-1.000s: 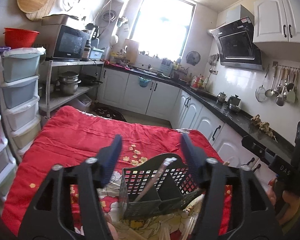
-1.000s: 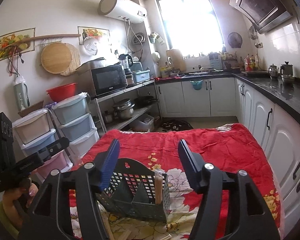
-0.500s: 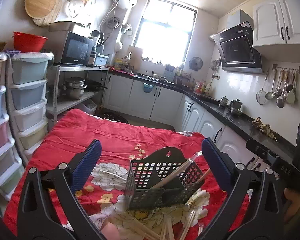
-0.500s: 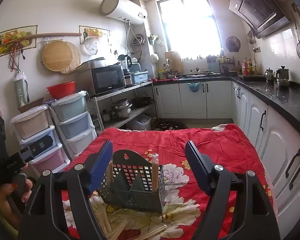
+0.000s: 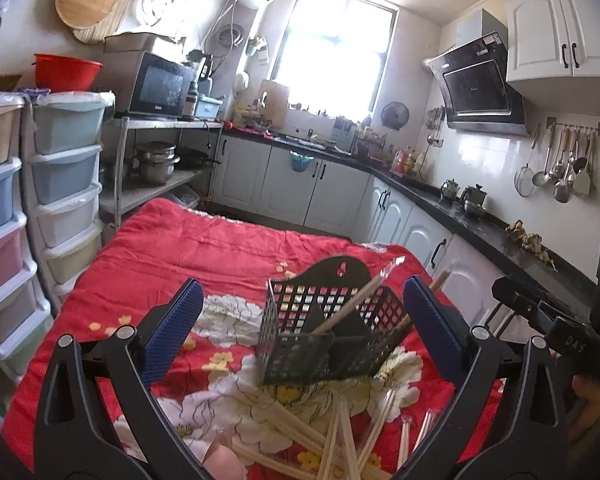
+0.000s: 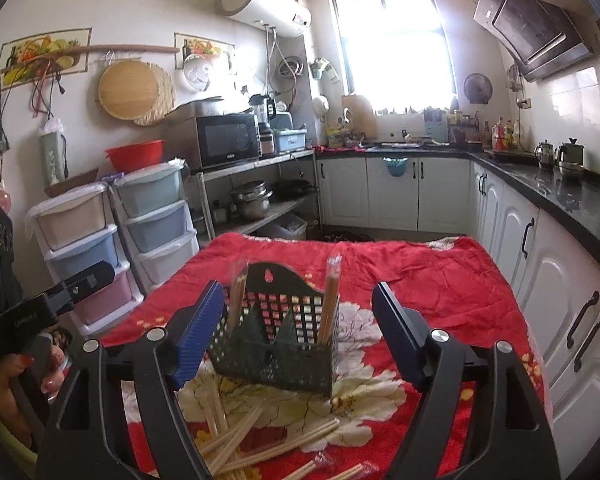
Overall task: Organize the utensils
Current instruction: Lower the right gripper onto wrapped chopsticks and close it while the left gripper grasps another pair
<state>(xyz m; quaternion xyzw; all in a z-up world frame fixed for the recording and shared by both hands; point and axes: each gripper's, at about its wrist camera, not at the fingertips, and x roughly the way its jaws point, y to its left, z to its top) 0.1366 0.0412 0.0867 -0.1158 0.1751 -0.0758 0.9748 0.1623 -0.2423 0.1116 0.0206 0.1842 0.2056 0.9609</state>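
a: how do the fingers of the left gripper [image 5: 300, 320] stand?
b: spread wide, as far apart as they go. the jaws have just been opening, and the blue pads [image 5: 172, 330] press on nothing. the dark mesh utensil basket [image 5: 328, 340] shows in the gap between them but lies beyond the tips, on the red flowered cloth [image 5: 204, 248].
a: and the right gripper [image 6: 298, 328]?
b: also parted, somewhat less wide, its jaws just opened further too. its fingers [image 6: 198, 330] flank the basket [image 6: 276, 344] in the view without touching it; empty.
a: where are the utensils?
b: two wrapped pairs of chopsticks stand in the basket, one at the left end [image 6: 236, 296] and one at the right [image 6: 330, 300], both leaning a little. the loose chopsticks [image 6: 260, 436] lie scattered on the cloth just in front of the basket, below both grippers.
a: any hand in view?
b: the left hand [image 6: 32, 372] on its gripper's handle, at the edge of the right wrist view.
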